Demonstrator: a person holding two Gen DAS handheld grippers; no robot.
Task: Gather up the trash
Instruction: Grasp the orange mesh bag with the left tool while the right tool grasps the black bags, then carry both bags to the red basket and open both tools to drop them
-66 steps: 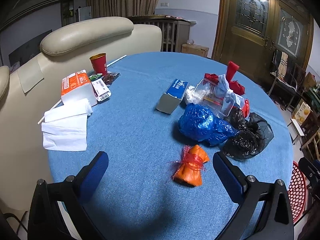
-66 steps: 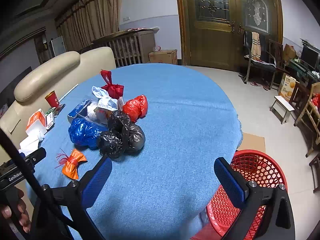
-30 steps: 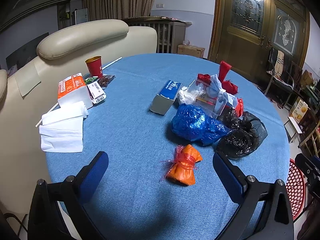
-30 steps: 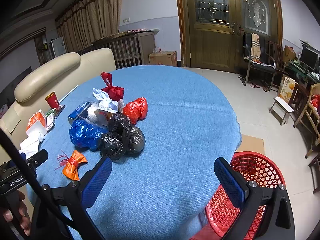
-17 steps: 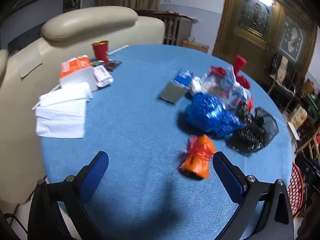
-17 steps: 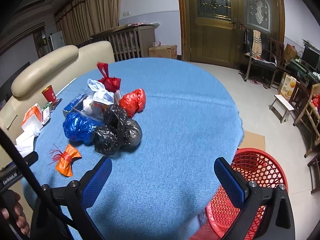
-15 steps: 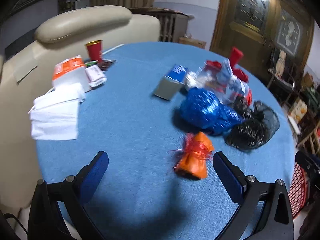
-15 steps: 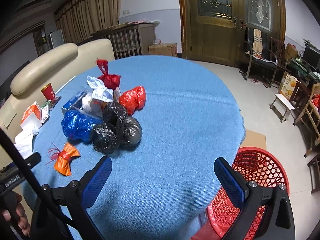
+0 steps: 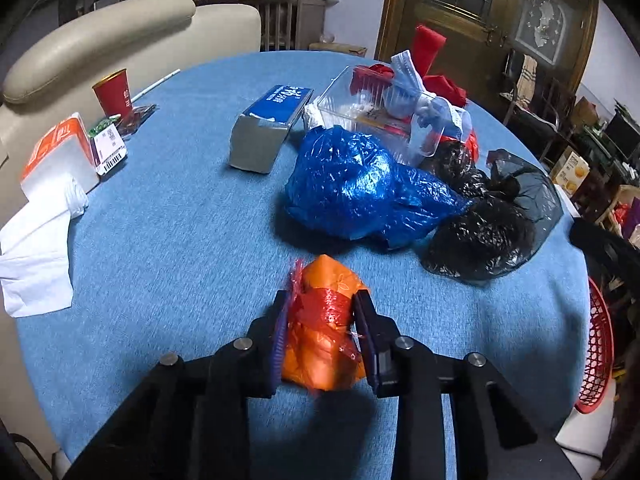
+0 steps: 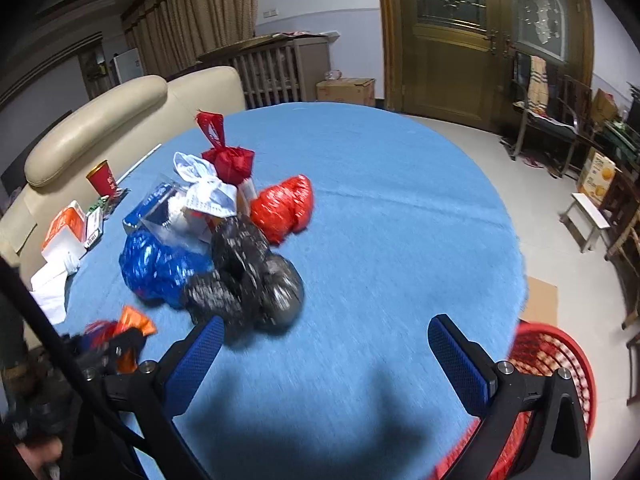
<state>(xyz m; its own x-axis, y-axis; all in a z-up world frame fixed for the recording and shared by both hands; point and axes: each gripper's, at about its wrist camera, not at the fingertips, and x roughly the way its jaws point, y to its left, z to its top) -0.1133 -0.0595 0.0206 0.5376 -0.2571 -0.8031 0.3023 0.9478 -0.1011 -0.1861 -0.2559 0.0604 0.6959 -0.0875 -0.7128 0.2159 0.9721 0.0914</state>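
Here the left gripper (image 9: 322,320) is clamped on the orange trash bundle (image 9: 320,328), its two blue-padded fingers (image 9: 280,332) pressing the bundle's sides at the waist. The bundle is a crumpled orange plastic bag cinched around the middle with a strip of red netting, the frayed ends of which stick out beside the pads. It sits low over the blue cloth of the desk (image 9: 168,240), near the desk's near edge; whether it is touching the cloth or lifted just off it cannot be told. The left gripper reaches forward and slightly downward across the desk, its black linkage filling the bottom of the left wrist view.

Just beyond the bundle lies a shiny blue bag (image 9: 360,192), and to its right two knotted black bags (image 9: 488,232) touching it. Behind them are a clear plastic container (image 9: 376,108), a red bag (image 9: 436,64) with upright handles, and a blue and grey carton (image 9: 268,128) lying on its side. Farther left on the desk are a red paper cup (image 9: 114,94), an orange and white tissue pack (image 9: 60,156) and loose white tissues (image 9: 36,256).

The right gripper (image 10: 324,360) hangs over the desk's near edge with its blue pads spread wide and nothing between them. It points toward the black bags, which lie just ahead of its left finger. A red mesh basket (image 10: 556,364) stands on the floor beside the desk, behind the right finger.
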